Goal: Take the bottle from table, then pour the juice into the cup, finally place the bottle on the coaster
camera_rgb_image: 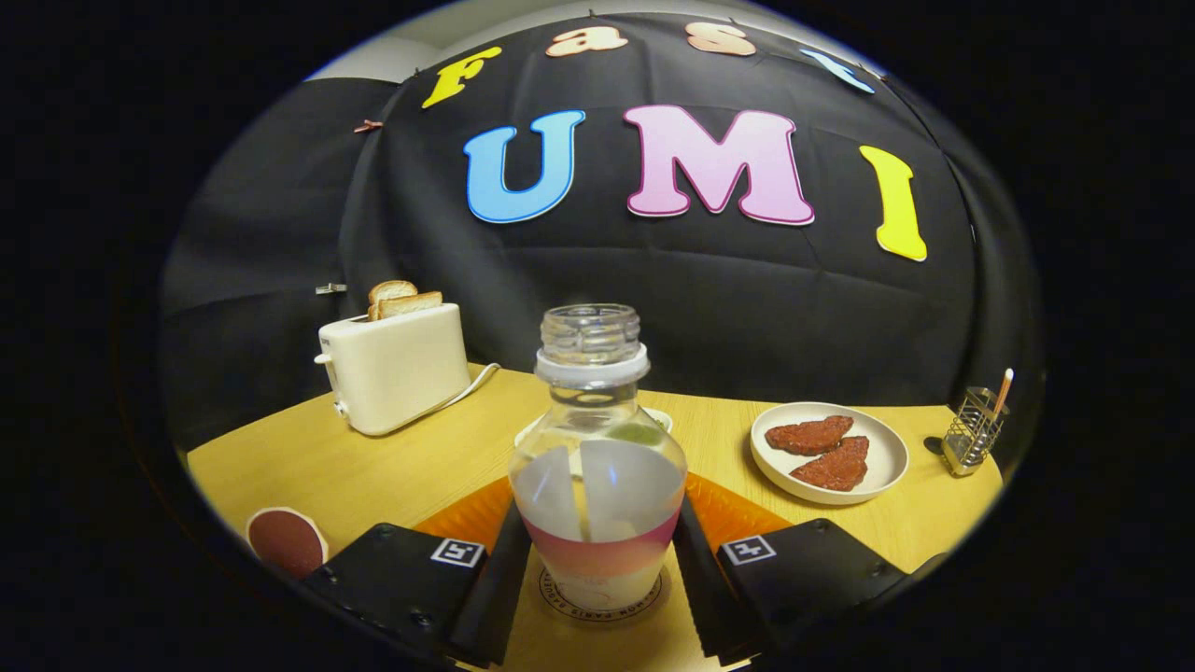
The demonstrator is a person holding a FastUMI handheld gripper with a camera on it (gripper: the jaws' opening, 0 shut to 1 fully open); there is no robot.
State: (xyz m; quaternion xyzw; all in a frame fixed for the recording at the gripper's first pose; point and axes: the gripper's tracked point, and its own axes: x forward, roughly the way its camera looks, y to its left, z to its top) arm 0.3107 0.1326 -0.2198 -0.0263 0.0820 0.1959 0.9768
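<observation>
Clear, uncapped plastic bottle (pixel 597 467) stands upright on round coaster (pixel 602 602); gripper (pixel 597 560) jaws flank its sides, contact unclear. Glossy toaster (pixel 394 366) far left.

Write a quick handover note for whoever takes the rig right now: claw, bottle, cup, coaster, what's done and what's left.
Claw: fingers flank the open, upright bottle; whether they press on it cannot be told.
Bottle stands on the round coaster, a little juice in its base.
A white rim just behind the bottle may be the cup; its fill can't be judged.
Looks like the placing step; pour can't be confirmed.
Left: if poured, open the claw and back away.
</observation>
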